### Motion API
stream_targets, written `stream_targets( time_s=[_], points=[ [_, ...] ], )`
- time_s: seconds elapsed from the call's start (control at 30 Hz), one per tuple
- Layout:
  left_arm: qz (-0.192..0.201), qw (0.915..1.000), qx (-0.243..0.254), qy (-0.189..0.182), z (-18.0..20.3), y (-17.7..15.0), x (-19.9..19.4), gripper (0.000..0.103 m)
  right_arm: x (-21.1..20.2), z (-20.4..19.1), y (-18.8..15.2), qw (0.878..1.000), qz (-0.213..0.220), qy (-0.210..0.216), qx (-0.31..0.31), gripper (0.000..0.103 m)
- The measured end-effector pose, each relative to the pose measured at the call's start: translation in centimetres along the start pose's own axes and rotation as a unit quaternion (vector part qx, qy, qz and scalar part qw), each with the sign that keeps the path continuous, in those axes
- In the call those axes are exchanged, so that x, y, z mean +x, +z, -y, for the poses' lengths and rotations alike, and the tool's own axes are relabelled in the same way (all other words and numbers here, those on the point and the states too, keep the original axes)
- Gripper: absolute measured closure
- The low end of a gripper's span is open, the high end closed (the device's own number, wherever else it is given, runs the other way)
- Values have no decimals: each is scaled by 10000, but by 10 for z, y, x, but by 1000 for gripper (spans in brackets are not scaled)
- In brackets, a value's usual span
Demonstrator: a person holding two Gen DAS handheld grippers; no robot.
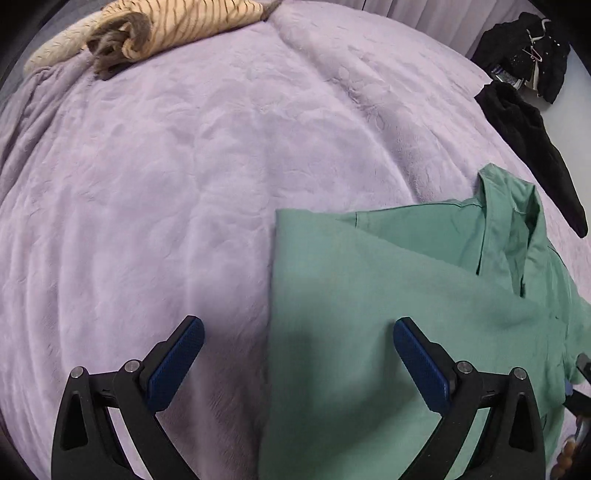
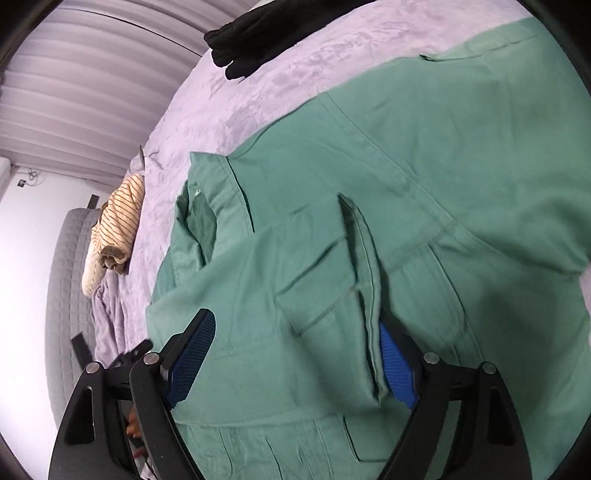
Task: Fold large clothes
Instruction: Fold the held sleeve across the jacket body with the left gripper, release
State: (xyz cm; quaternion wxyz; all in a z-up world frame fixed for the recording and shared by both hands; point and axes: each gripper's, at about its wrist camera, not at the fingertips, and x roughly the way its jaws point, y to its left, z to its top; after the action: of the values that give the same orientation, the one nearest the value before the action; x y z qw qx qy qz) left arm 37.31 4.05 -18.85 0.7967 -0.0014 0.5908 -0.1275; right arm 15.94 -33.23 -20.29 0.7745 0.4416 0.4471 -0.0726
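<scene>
On the lilac bedspread [image 1: 184, 166], left wrist view: the green shirt [image 1: 388, 295] lies partly folded at the right, and the left gripper [image 1: 295, 332] hangs spread wide above its edge, pinching nothing. A striped garment [image 1: 177, 26] sits far off. Right wrist view: the right gripper [image 2: 299, 339] stands wide over the shirt's [image 2: 443, 166] flap, with one pad tucked behind a fold and nothing clamped.
</scene>
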Motion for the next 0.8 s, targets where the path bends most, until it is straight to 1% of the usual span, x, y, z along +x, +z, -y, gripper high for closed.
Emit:
stream_targets(
  time_s=[0.03,0.07,0.1,0.13,0.17,0.2,0.23,0.27,0.33,0.4,0.43,0.47,0.5,0.57,0.6,0.63,0.7,0.73,0.77,0.8],
  points=[
    [-108,9999,10,-14,3,9,11,7,3,1,0,10000,18,-28,33,16],
    [-144,9999,39,11,9,11,16,23,8,2,3,9999,-6,-89,91,16],
    [-120,9998,71,109,14,12,17,32,13,1,2,9997,-75,-159,149,19],
    [-20,9998,96,188,16,13,14,61,17,-2,1,9994,-163,-255,171,23],
    [117,9997,102,184,17,12,7,101,17,-5,0,9990,-216,-390,102,49],
    [162,9999,43,-3,15,12,0,100,19,-10,0,9981,-308,-539,-53,98],
    [270,9996,-40,-109,11,11,-8,100,22,-17,0,9967,-431,-643,-229,96],
    [390,9989,-48,-257,7,9,-17,100,22,-24,1,9965,-432,-608,-371,96],
    [559,9975,-1,-434,3,6,-30,100,16,-50,7,9952,-328,-319,-861,97],
    [623,9971,63,-438,3,7,-33,100,5,-75,15,9910,-131,37,-1328,97],
    [624,9974,54,-351,0,10,-31,100,3,-87,20,9875,-40,93,-1575,97],
    [601,9978,-9,-270,-5,13,-24,100,3,-94,25,9845,13,63,-1753,97],
    [554,9980,-126,-272,-14,15,-19,100,7,-94,30,9830,34,-36,-1837,97],
    [412,9972,-457,-423,-33,15,-3,100,21,-81,39,9832,-44,-318,-1800,97],
    [396,9965,-549,-498,-36,14,1,100,30,-66,41,9854,-157,-477,-1628,96],
    [416,9961,-567,-527,-37,13,2,99,35,-51,41,9874,-291,-577,-1443,96],
    [488,9967,-465,-441,-33,13,-2,99,44,-17,36,9900,-566,-758,-1047,95],
    [509,9971,-421,-382,-33,13,-5,99,40,-4,33,9930,-491,-641,-857,95],
    [526,9972,-444,-294,-36,15,-8,99,34,3,31,9950,-406,-570,-710,88],
    [549,9969,-524,-210,-40,18,-13,99,27,5,28,9957,-352,-613,-599,83]
  ],
)
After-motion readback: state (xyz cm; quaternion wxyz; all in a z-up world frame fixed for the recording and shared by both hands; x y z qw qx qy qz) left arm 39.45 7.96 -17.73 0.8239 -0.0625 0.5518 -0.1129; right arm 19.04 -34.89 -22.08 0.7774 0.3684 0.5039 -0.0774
